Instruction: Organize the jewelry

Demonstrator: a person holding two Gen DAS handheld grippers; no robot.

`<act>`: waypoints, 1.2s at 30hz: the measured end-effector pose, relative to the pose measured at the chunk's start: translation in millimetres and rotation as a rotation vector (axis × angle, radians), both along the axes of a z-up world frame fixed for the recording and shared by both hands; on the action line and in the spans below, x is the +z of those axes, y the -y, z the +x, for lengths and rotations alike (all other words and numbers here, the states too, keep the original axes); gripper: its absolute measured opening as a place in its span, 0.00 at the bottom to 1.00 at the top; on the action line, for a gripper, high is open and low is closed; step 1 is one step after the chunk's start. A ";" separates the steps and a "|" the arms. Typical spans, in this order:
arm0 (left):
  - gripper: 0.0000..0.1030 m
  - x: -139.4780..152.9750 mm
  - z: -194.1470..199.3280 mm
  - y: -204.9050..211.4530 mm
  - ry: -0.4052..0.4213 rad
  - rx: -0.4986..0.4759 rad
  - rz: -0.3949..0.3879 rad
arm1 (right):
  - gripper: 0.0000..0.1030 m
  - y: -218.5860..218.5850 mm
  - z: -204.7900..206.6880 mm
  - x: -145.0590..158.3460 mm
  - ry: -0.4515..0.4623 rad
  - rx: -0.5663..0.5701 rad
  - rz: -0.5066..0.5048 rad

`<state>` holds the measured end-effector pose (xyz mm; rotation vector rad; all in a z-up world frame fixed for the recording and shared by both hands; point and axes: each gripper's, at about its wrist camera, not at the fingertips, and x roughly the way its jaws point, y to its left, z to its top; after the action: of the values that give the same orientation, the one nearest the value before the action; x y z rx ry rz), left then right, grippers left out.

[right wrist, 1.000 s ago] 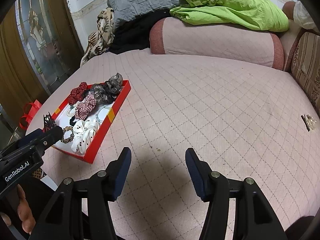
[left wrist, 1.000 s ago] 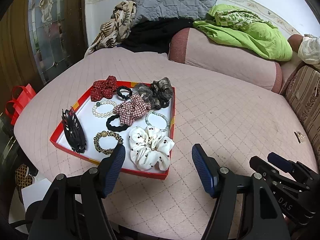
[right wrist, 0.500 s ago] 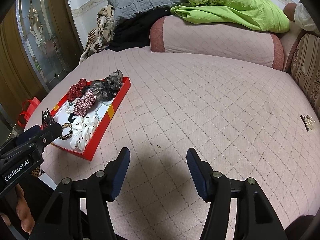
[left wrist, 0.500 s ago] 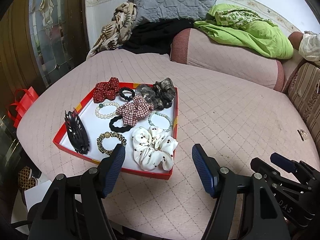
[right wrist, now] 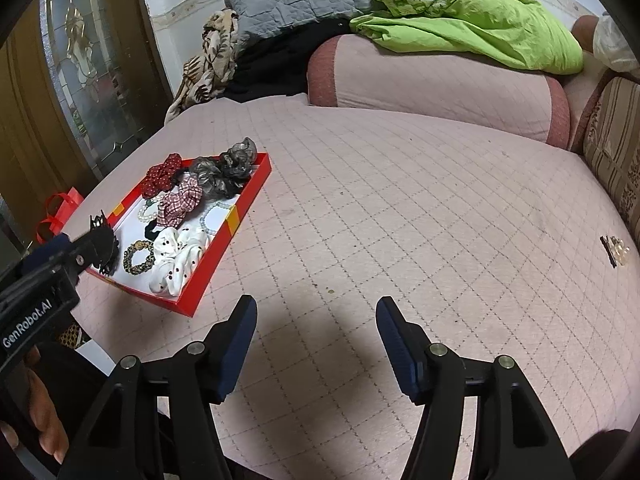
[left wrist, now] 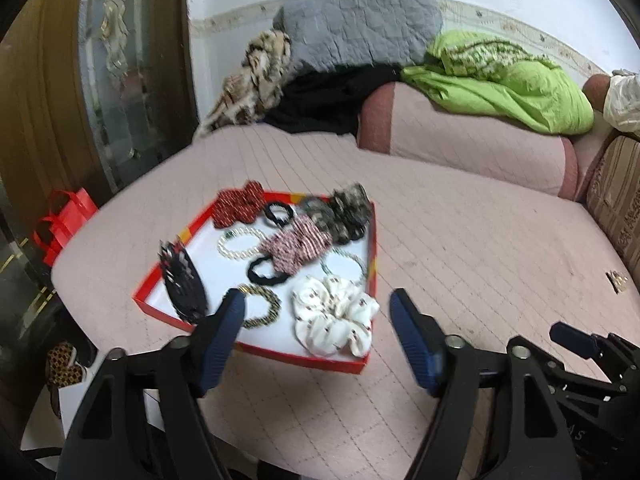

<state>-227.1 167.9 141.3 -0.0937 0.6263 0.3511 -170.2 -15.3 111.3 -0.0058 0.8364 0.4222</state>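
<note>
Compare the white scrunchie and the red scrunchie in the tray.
The white scrunchie carries sparse dark dots; the red scrunchie has small pale dots all over. The white one lies at the tray's near corner, the red one at the far corner. The white one looks bigger, though it is closer. Both are gathered fabric loops.

Soft, even indoor light fills both views, without glare. The left wrist view is smeared by motion blur, worst over the red tray (left wrist: 256,350). The right wrist view is sharp, with a dark shadow on the pink bedspread (right wrist: 400,208). Fisheye bending and black vignetting mark the edges.
</note>
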 end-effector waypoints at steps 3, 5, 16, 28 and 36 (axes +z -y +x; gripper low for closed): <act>0.84 10.5 -10.6 0.9 0.068 0.028 0.039 | 0.65 -0.2 -2.9 2.0 0.007 0.002 0.000; 0.90 17.5 -17.1 1.7 0.109 0.036 0.060 | 0.65 -1.3 -4.1 3.1 0.010 0.001 0.000; 1.00 53.8 -42.3 0.3 0.264 0.059 0.073 | 0.68 8.4 -7.8 12.0 0.018 -0.034 0.014; 1.00 35.1 -43.4 -9.2 0.136 0.078 0.016 | 0.72 1.7 -21.6 14.6 0.048 -0.017 0.008; 1.00 16.9 -39.7 -13.4 0.066 0.071 -0.012 | 0.72 -5.6 -22.5 8.4 0.042 -0.001 -0.006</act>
<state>-266.9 181.4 158.2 -0.1384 0.5610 0.4113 -192.7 -9.7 119.6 -0.0195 0.7957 0.4174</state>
